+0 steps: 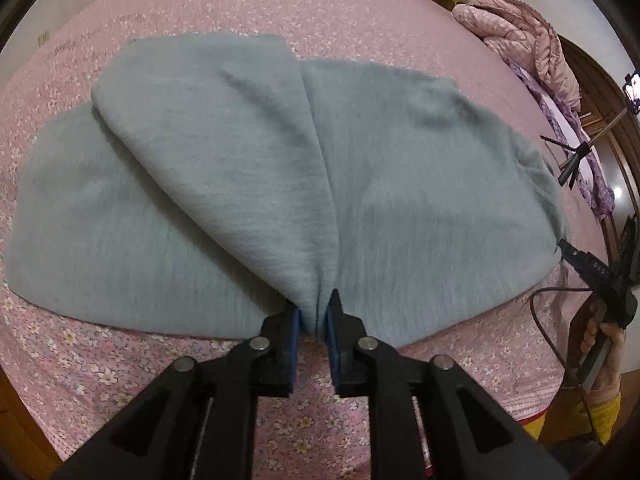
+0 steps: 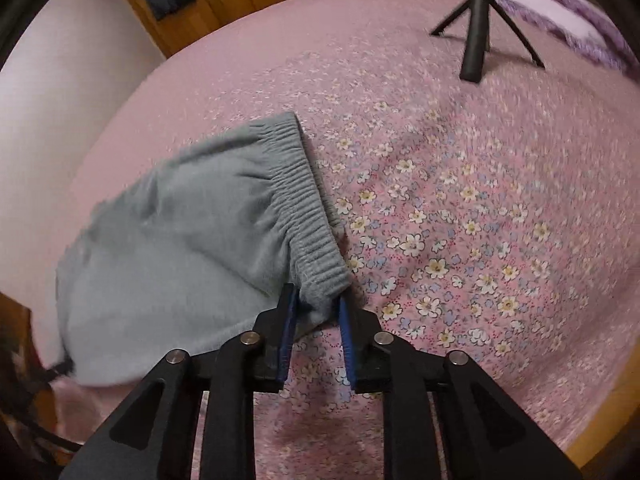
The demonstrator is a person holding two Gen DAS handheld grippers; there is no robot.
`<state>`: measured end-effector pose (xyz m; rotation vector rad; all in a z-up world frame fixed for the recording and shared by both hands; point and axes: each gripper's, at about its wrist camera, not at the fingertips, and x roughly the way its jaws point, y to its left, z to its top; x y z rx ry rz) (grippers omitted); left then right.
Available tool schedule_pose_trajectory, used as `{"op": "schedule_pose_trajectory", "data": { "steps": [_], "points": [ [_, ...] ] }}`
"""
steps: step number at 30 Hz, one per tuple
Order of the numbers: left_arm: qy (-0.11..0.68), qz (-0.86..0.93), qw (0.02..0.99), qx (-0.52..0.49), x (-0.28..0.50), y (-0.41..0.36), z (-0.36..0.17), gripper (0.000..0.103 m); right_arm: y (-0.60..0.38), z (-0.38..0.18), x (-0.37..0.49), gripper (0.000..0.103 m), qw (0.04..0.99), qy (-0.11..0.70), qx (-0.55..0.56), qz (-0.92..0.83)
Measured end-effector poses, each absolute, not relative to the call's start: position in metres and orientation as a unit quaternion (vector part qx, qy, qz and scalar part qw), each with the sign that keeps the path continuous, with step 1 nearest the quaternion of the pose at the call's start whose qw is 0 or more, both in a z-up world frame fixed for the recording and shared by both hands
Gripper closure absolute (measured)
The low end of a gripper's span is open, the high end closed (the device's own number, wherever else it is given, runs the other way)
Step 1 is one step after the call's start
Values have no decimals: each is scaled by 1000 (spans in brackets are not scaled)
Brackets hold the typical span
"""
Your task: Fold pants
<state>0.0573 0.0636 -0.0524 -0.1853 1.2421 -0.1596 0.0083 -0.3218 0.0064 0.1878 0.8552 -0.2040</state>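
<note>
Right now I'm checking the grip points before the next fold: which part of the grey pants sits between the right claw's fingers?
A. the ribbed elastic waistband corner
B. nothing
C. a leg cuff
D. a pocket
A: the pants' ribbed waistband corner lies between the right claw's blue-padded fingers.

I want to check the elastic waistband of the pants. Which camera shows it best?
The right wrist view: the ribbed waistband runs in full down to the right gripper. The left wrist view shows only plain grey fabric; no waistband can be told there.
</note>
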Motion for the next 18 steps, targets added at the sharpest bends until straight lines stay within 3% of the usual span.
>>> {"op": "schedule_pose_trajectory", "data": {
  "steps": [2,9,18],
  "points": [
    [578,-72,809,-81,55,66,-50,80,-317,12,5,74,901,414,69,-108],
    [556,-65,822,-100,38,90,-33,61,-311,46,-30,74,910,395,39,-124],
    [520,-20,850,-78,33,117,-7,60,-252,46,-2,74,916,400,24,-32]
  ]
}}
